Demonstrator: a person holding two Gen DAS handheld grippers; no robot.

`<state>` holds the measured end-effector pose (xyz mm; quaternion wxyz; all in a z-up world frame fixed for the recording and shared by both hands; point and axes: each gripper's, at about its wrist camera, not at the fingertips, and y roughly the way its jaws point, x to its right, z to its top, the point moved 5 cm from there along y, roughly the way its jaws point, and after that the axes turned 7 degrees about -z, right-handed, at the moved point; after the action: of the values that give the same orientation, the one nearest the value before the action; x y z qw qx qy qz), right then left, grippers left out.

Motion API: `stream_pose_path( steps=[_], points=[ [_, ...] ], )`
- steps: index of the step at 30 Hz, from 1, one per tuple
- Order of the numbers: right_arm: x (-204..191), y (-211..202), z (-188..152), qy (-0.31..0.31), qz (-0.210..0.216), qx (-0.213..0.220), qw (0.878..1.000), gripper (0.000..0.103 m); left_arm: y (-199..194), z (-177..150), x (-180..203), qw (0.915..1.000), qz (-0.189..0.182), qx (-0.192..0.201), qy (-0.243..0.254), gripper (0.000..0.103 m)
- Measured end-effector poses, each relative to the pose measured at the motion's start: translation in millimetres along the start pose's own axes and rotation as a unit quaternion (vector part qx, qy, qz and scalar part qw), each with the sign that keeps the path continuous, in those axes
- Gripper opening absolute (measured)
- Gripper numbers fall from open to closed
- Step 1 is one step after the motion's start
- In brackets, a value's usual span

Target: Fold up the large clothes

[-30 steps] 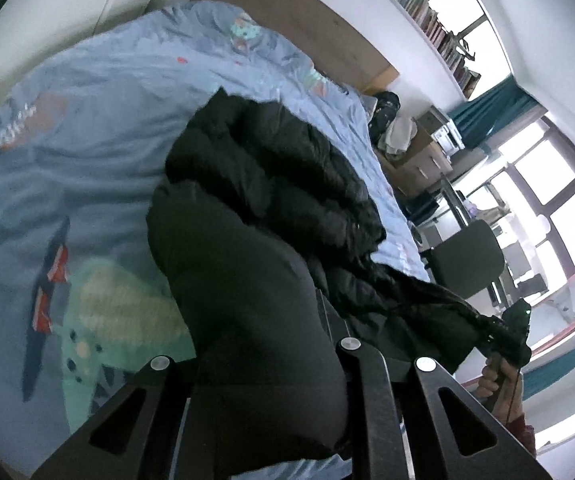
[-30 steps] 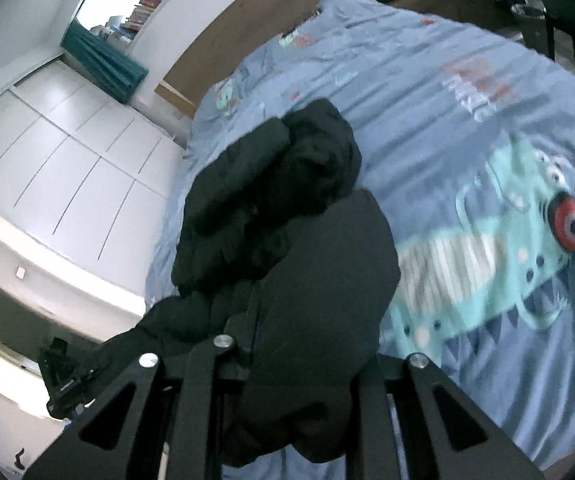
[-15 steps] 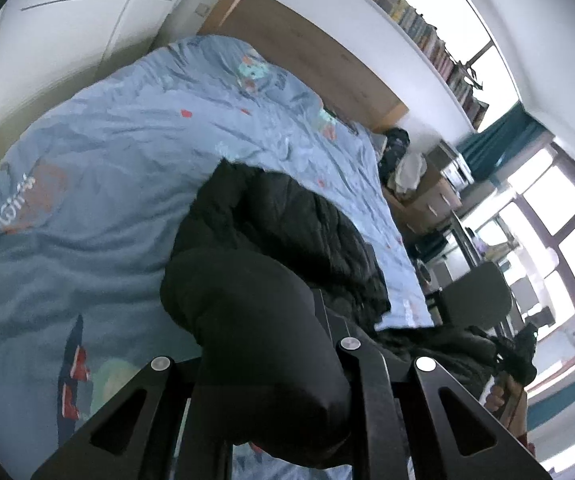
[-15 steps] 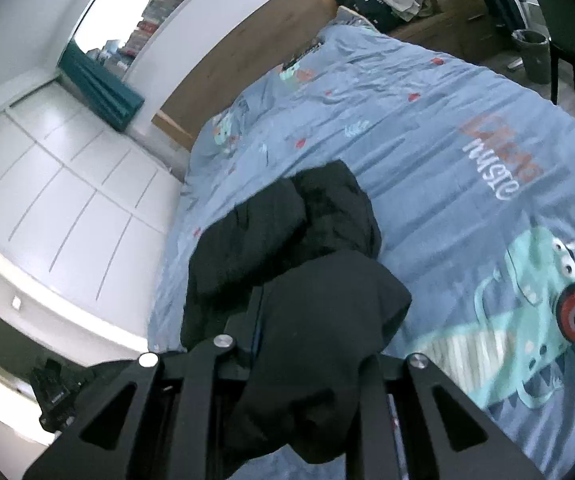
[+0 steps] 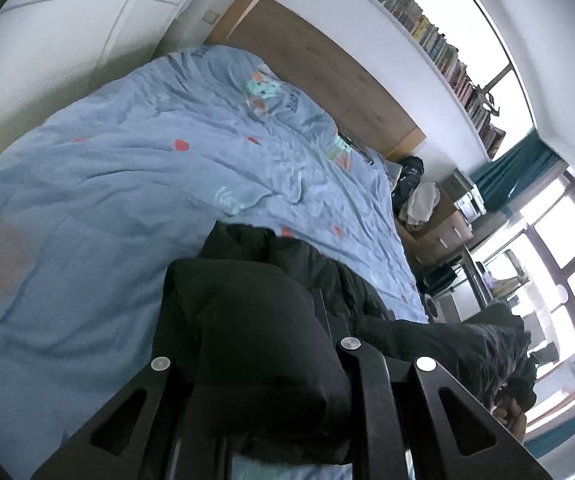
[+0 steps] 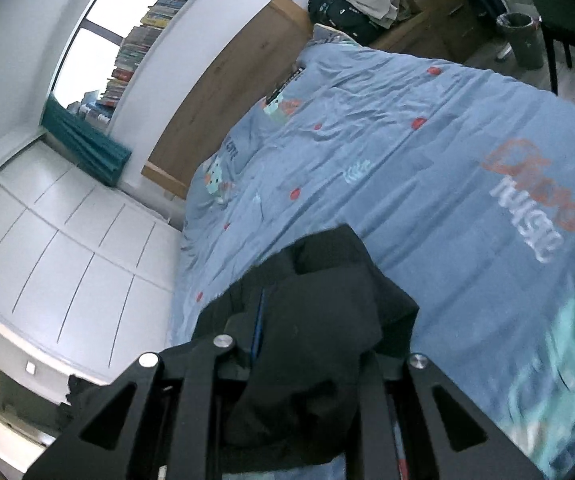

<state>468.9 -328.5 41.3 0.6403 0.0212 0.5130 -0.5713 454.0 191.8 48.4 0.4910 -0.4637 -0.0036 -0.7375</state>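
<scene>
A black puffy jacket (image 5: 255, 332) is held up over the bed with the blue printed duvet (image 5: 127, 184). My left gripper (image 5: 259, 364) is shut on a thick fold of the jacket, which bulges between the jaws. In the left wrist view the jacket stretches right to the other hand-held gripper (image 5: 515, 392). My right gripper (image 6: 303, 356) is shut on another part of the black jacket (image 6: 319, 320), which hangs over the blue duvet (image 6: 427, 168). The fingertips of both grippers are hidden by the cloth.
A wooden headboard (image 5: 327, 68) stands at the far end of the bed. A bookshelf (image 5: 439, 40) runs along the wall above. White wardrobe doors (image 6: 59, 248) stand beside the bed. A dresser with clothes (image 5: 427, 208), a chair and a bin (image 6: 521, 40) stand at the other side.
Both grippers have lifted the jacket and moved it toward the headboard; less of the jacket lies on the duvet, and the views now look further up the bed.
</scene>
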Motion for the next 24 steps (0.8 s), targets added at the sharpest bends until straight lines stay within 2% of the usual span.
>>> stream_pose_path(
  steps=[4,10,19,24],
  points=[
    [-4.4,44.6,27.2,0.015,-0.008,-0.003,1.000,0.016,45.2,27.2,-22.9,0.9996,0.008,-0.012,-0.023,0.015],
    [-5.3,114.2,55.9,0.038,-0.056,-0.026,0.997,0.016,105.5,49.9,-52.2,0.9961,0.045,-0.046,-0.060,0.016],
    [16.7,206.8,73.2,0.064,-0.121,-0.078,0.988,0.016,171.6,62.3,-95.6,0.9860,0.070,-0.090,-0.122,0.021],
    [31.3,242.7,74.4,0.070,-0.133,-0.106,0.983,0.016,200.0,62.9,-112.5,0.9818,0.071,-0.103,-0.143,0.022]
  ],
)
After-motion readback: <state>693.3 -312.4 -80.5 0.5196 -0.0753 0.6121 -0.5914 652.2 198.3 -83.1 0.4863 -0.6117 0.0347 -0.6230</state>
